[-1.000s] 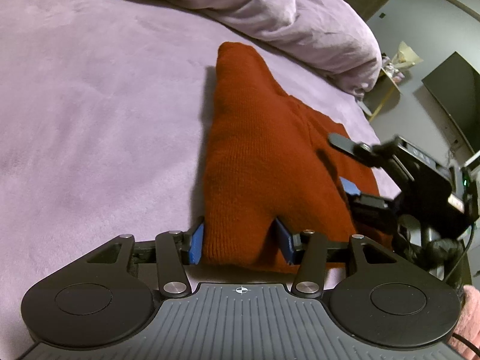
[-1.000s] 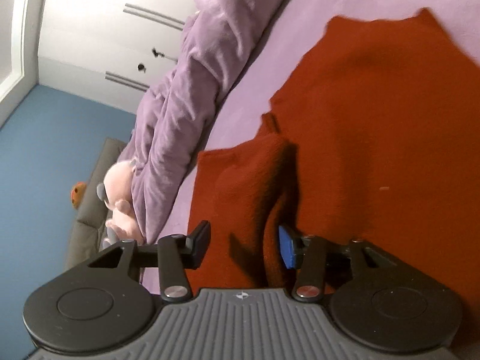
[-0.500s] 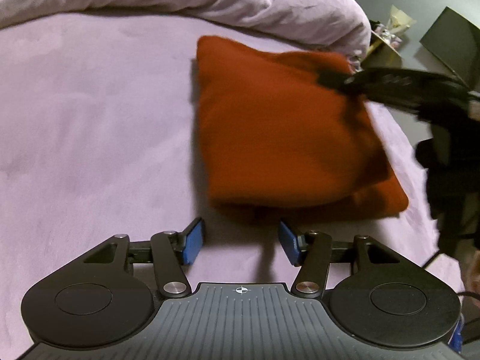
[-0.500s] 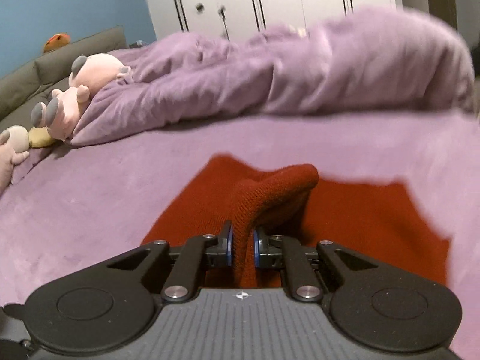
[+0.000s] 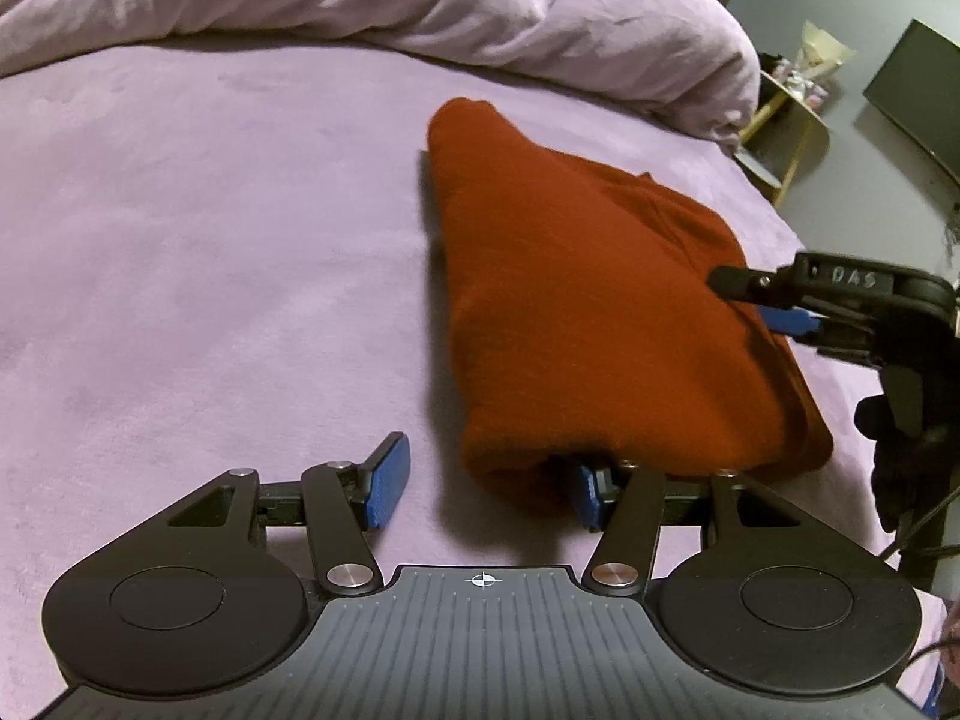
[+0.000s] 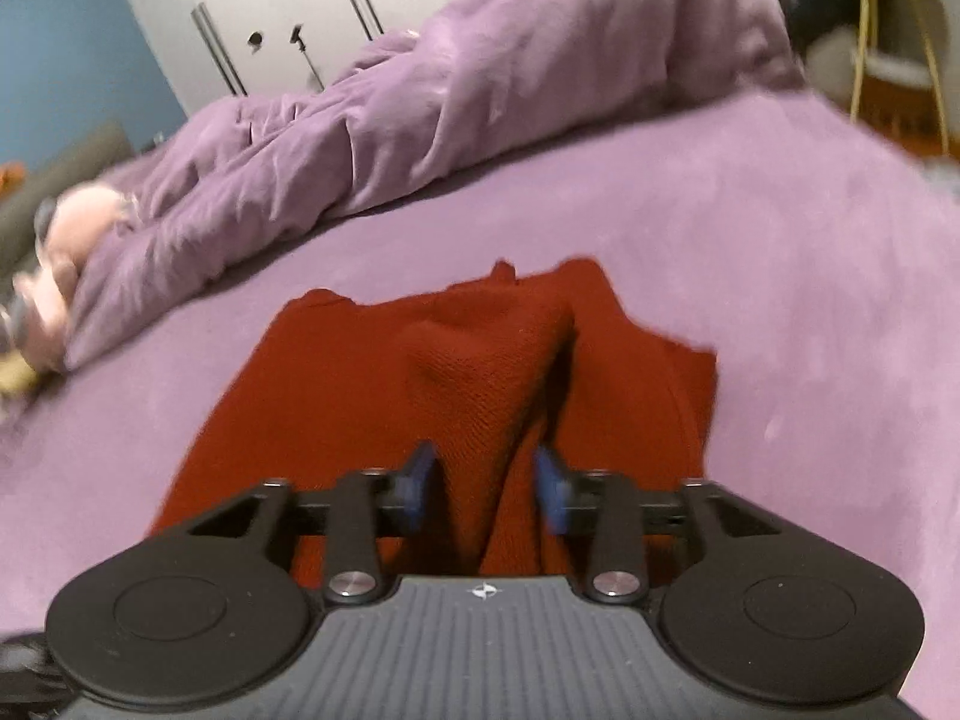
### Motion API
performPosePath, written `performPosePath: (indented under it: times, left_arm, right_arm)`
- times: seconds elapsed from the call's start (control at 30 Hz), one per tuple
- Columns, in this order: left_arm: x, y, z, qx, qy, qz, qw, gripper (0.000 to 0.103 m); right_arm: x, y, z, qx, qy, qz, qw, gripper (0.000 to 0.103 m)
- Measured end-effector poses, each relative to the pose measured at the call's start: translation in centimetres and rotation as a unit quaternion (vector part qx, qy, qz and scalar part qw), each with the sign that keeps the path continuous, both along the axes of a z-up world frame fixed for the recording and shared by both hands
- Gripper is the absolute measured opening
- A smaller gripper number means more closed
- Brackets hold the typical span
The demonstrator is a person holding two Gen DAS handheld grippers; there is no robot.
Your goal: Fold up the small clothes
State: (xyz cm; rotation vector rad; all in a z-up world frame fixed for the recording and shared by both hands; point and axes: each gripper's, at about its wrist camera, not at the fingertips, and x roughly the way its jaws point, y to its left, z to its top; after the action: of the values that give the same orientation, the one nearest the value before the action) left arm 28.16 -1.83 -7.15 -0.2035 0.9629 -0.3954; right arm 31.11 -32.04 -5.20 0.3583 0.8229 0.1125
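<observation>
1. One sweater [image 5: 588,312], rust-red, lies folded on the bed [image 5: 210,240], near the duvet [image 5: 420,6].
2. Judged step: release after the fold. Next, both grippers should back off without dragging cloth.
3. Left gripper [image 5: 486,489] stands wide, its right finger tucked under the hem; nothing is pinched.
4. Right gripper [image 6: 486,483] is parted, a knit ridge loose between its pads.
5. Right view is blurred; the layers under the fold are hidden.

left gripper [image 5: 489,495] fingers spread wide; right gripper [image 6: 487,486] fingers parted
</observation>
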Motion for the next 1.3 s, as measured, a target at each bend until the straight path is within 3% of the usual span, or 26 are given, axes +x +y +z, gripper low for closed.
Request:
performPosePath:
  times: [0.1, 0.13, 0.2, 0.23, 0.3, 0.37, 0.43, 0.53, 0.6, 0.7, 0.8, 0.87, 0.93, 1.03, 1.1, 1.2, 1.3]
  left_arm:
    - [0.0, -0.4, 0.0, 0.006, -0.003, 0.001, 1.0, 0.06]
    - [-0.1, -0.6, 0.0, 0.007, -0.003, 0.002, 1.0, 0.06]
    - [-0.2, -1.0, 0.1, 0.006, -0.002, 0.005, 1.0, 0.061]
    - [-0.2, -1.1, 0.1, 0.007, -0.002, 0.007, 1.0, 0.061]
    - [-0.3, -1.3, 0.1, 0.012, 0.001, 0.006, 0.9999, 0.064]
    - [-0.4, -1.5, 0.2, 0.013, 0.001, 0.0, 0.9999, 0.066]
    - [-0.4, -1.6, 0.3, 0.015, 0.001, -0.001, 0.9999, 0.066]
    - [-0.4, -1.4, 0.3, 0.011, 0.004, 0.009, 0.9999, 0.066]
    - [-0.5, -1.4, 0.3, 0.005, 0.005, 0.013, 0.9999, 0.067]
    - [-0.6, -1.9, 0.2, 0.007, 0.003, 0.011, 0.9999, 0.067]
    - [-0.5, -2.3, 0.2, 0.012, 0.005, 0.014, 0.9998, 0.067]
    - [-0.5, -2.2, 0.2, 0.008, 0.006, 0.017, 0.9998, 0.067]
    - [-0.4, -2.1, 0.3, 0.005, 0.009, 0.022, 0.9997, 0.067]
    - [-0.4, -2.5, 0.2, 0.009, 0.008, 0.027, 0.9996, 0.067]
    - [-0.4, -3.0, 0.2, 0.016, 0.006, 0.028, 0.9995, 0.067]
    - [-0.4, -3.7, 0.3, 0.027, 0.007, 0.03, 0.9991, 0.067]
    - [-0.4, -4.1, 0.6, 0.036, 0.005, 0.034, 0.9987, 0.067]
  right_arm:
    - [0.0, -0.4, -1.0, 0.075, 0.016, 0.006, 0.997, 0.051]
    - [0.3, -0.1, -1.2, 0.078, 0.02, 0.006, 0.997, 0.051]
    - [0.7, 1.0, -1.3, 0.062, 0.017, 0.012, 0.998, 0.039]
    - [0.8, 1.7, -1.1, 0.039, 0.009, 0.023, 0.999, 0.024]
    - [0.5, 3.5, -0.1, -0.019, -0.012, 0.049, 0.999, 0.018]
    - [0.1, 5.9, 1.3, -0.124, -0.048, 0.078, 0.988, 0.016]
    - [-0.8, 7.3, 2.5, -0.208, -0.086, 0.096, 0.97, 0.015]
    - [-1.4, 7.0, 3.6, -0.271, -0.11, 0.073, 0.953, 0.014]
    - [-1.5, 5.7, 3.7, -0.283, -0.104, 0.05, 0.952, 0.014]
    - [-1.5, 3.2, 2.8, -0.26, -0.077, 0.024, 0.962, 0.014]
    - [-1.6, 2.2, 1.2, -0.239, -0.059, 0.035, 0.968, 0.019]
    - [-2.2, 1.1, 1.5, -0.208, -0.065, 0.005, 0.976, 0.035]
    - [-3.6, -0.4, 2.5, -0.154, -0.068, -0.034, 0.985, 0.043]
    - [-7.9, -3.0, 3.0, -0.033, -0.087, -0.089, 0.992, 0.055]
    - [-10.9, -3.8, 2.1, 0.029, -0.076, -0.113, 0.99, 0.055]
    - [-13.6, -3.3, 0.4, 0.072, -0.053, -0.108, 0.99, 0.055]
    - [-14.2, -2.6, -0.4, 0.112, -0.065, -0.083, 0.988, 0.054]
